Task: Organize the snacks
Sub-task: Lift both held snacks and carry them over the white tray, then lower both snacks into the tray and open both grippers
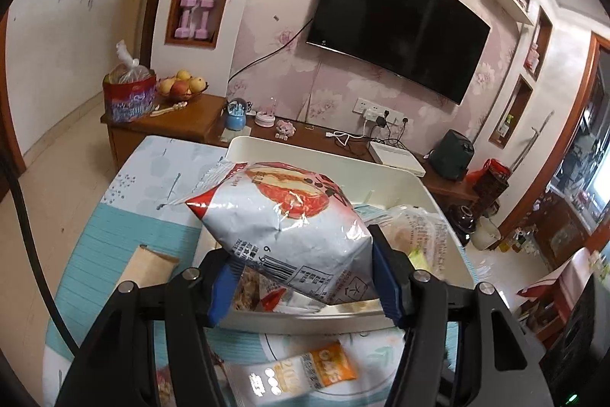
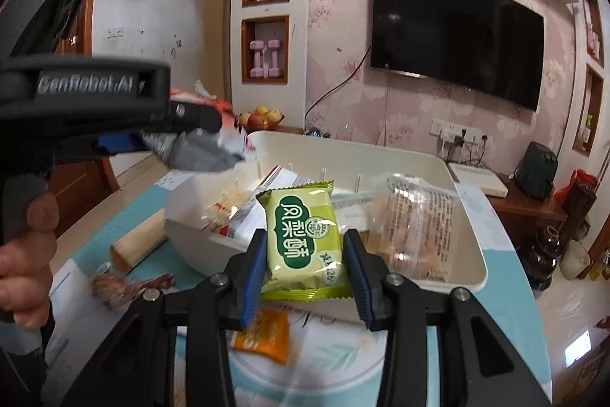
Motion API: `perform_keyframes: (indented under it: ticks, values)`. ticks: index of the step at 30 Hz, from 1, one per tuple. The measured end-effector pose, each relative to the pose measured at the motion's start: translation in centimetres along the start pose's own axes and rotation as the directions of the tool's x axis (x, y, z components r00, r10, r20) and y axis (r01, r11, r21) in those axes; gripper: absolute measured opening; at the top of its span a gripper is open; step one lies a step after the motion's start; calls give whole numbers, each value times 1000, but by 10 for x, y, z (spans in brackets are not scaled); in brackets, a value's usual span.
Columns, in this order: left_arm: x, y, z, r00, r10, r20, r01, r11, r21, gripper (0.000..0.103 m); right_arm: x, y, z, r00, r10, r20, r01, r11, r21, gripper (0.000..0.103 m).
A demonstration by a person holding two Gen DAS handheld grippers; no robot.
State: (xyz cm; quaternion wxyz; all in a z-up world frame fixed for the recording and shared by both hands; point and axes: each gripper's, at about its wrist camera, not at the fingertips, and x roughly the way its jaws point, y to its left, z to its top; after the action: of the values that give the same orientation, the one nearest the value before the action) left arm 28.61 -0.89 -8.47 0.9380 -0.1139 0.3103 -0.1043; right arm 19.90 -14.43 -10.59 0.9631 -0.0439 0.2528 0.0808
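My left gripper (image 1: 305, 273) is shut on a puffy white and red snack bag (image 1: 289, 216), which hangs above the near left end of the white tray (image 1: 324, 155). The right wrist view shows that gripper (image 2: 179, 136) and the bag (image 2: 206, 151) at the left, over the tray's (image 2: 381, 147) left corner, with a person's hand (image 2: 26, 235) on the handle. My right gripper (image 2: 305, 254) is shut on a green packet (image 2: 305, 235) above the tray's near rim. A clear-wrapped snack (image 2: 415, 231) and other packets lie in the tray.
An orange packet (image 2: 267, 334), a beige roll (image 2: 141, 243) and a brown-wrapped sweet (image 2: 114, 287) lie on the teal tablecloth (image 1: 126, 201) in front of and left of the tray. Behind the table stand a wooden cabinet (image 1: 179, 124) with a fruit bowl (image 1: 183, 86) and a wall television (image 1: 396, 18).
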Motion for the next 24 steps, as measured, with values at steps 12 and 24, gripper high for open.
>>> perform_keyframes:
  ticks: [12, 24]
  values:
    - [32, 4, -12, 998, 46, -30, -46, 999, 20, 64, 32, 8, 0, 985, -98, 140, 116, 985, -127, 41]
    - [15, 13, -2, 995, 97, 1, -97, 995, -5, 86, 30, 12, 1, 992, -59, 114, 75, 987, -141, 61]
